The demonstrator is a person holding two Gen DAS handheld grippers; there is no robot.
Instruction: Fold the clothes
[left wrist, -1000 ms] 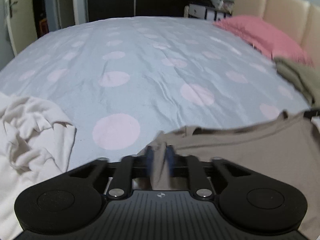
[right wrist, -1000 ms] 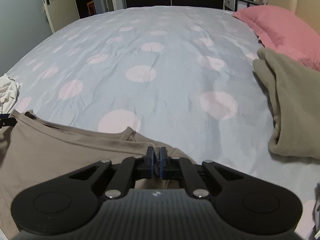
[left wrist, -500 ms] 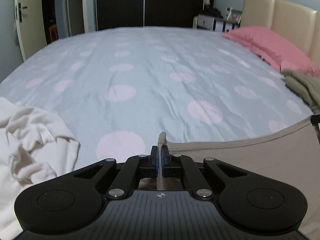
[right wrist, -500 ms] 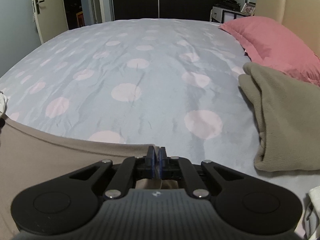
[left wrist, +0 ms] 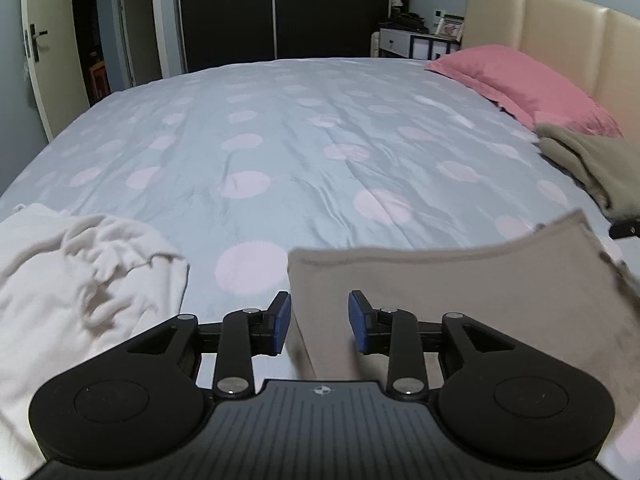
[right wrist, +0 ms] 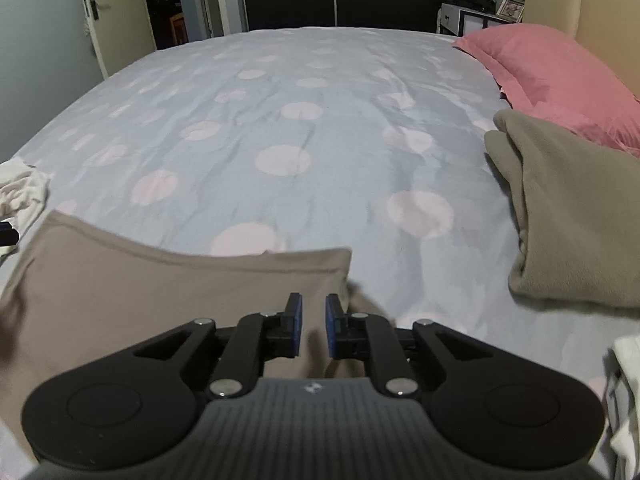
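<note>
Jaws just opening; taupe garment (left wrist: 460, 280) edges blurred

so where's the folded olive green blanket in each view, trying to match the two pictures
Left wrist view: the olive green blanket lies at the far right edge, halfway up, just below the pink pillow.
Right wrist view: it fills the right side, larger and closer, again just below the pink pillow.
Shared landmark: the pink pillow by the headboard.
</note>
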